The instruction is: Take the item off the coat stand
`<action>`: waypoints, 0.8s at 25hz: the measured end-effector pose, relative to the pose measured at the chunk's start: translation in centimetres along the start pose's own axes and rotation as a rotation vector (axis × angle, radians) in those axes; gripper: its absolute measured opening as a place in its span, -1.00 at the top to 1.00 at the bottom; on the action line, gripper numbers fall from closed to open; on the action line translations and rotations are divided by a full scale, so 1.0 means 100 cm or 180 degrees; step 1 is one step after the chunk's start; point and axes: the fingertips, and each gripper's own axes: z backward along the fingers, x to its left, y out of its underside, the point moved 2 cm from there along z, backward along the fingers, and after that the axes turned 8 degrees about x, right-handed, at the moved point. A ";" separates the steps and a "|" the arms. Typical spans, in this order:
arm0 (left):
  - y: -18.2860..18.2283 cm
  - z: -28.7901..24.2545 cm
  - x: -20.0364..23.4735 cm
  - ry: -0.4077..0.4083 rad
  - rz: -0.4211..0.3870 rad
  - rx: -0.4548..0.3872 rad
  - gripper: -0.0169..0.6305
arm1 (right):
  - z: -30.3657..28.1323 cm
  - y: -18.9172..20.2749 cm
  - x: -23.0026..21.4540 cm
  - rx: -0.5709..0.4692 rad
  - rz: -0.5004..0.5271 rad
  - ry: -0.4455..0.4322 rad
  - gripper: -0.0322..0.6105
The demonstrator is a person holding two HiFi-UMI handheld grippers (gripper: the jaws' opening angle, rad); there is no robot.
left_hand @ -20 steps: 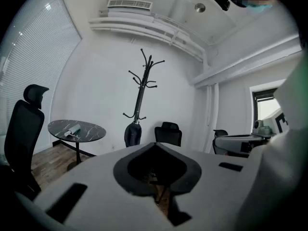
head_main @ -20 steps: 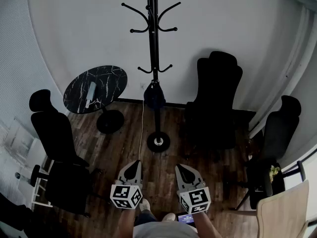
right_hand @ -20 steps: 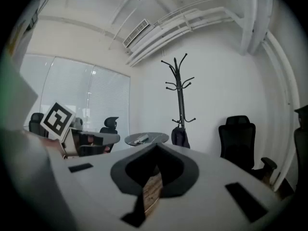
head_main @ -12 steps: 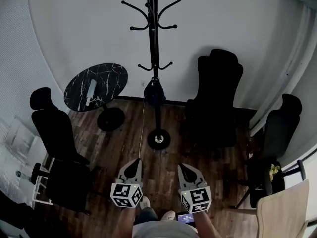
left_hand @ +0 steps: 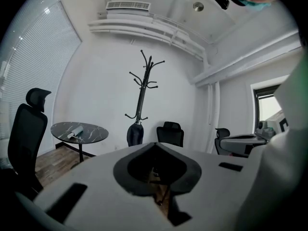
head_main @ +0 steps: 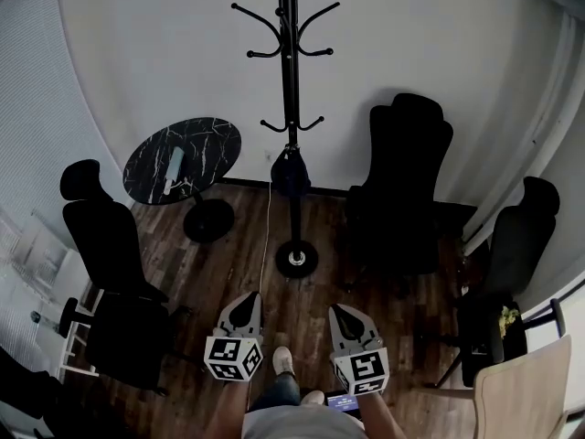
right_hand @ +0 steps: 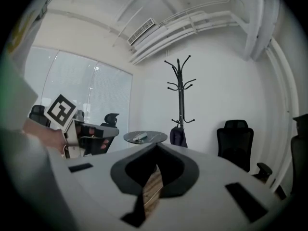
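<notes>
Black coat stand (head_main: 291, 80) stands at 12 o'clock, a dark bag (head_main: 290, 172) hanging low on it. Left gripper (head_main: 249, 300) and right gripper (head_main: 335, 310), at 6 o'clock, are both squeezed closed, holding nothing.

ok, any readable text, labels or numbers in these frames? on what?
No readable text anywhere.
Left marker cube, right marker cube: black-and-white square patterns only, no letters.
Small lit screen at the person's waist: too small to read.
</notes>
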 end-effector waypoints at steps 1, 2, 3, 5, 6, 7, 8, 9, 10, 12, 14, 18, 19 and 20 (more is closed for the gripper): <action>-0.001 -0.004 0.000 0.0008 -0.0020 0.0009 0.89 | -0.002 0.000 -0.001 0.0001 0.0002 0.0011 0.87; -0.002 -0.007 0.000 0.0021 -0.0040 0.0018 0.89 | -0.004 0.001 -0.004 0.0006 -0.0005 0.0025 0.87; -0.002 -0.011 0.000 0.0038 -0.0057 0.0026 0.89 | -0.007 0.002 -0.006 0.0016 -0.0020 0.0042 0.87; -0.001 -0.018 0.003 0.0068 -0.0075 0.0042 0.89 | -0.017 0.005 -0.013 0.0045 -0.0079 0.0083 0.87; 0.000 -0.023 0.006 0.0073 -0.0066 0.0050 0.89 | -0.023 0.006 -0.015 0.0056 -0.0107 0.0096 0.87; 0.001 -0.029 0.011 0.0071 -0.0043 0.0057 0.89 | -0.030 0.007 -0.018 0.0065 -0.0129 0.0098 0.87; 0.001 -0.036 0.017 0.0066 -0.0012 0.0064 0.89 | -0.037 0.007 -0.021 0.0076 -0.0143 0.0093 0.87; 0.002 -0.044 0.022 0.0063 0.0016 0.0072 0.89 | -0.045 0.008 -0.025 0.0089 -0.0154 0.0088 0.87; 0.002 -0.054 0.027 0.0065 0.0033 0.0079 0.89 | -0.055 0.008 -0.029 0.0104 -0.0164 0.0090 0.87; -0.001 -0.076 0.037 0.0080 0.0036 0.0087 0.89 | -0.077 0.008 -0.041 0.0141 -0.0187 0.0105 0.87; -0.007 -0.100 0.051 0.0086 0.0042 0.0090 0.89 | -0.105 0.006 -0.051 0.0193 -0.0186 0.0097 0.87; -0.033 -0.155 0.083 0.0114 0.0080 0.0070 0.89 | -0.165 -0.011 -0.067 0.0240 -0.0131 0.0069 0.87; -0.039 -0.168 0.088 0.0129 0.0079 0.0058 0.89 | -0.178 -0.015 -0.072 0.0244 -0.0124 0.0064 0.87; -0.045 -0.180 0.093 0.0146 0.0074 0.0048 0.89 | -0.190 -0.020 -0.076 0.0247 -0.0122 0.0061 0.87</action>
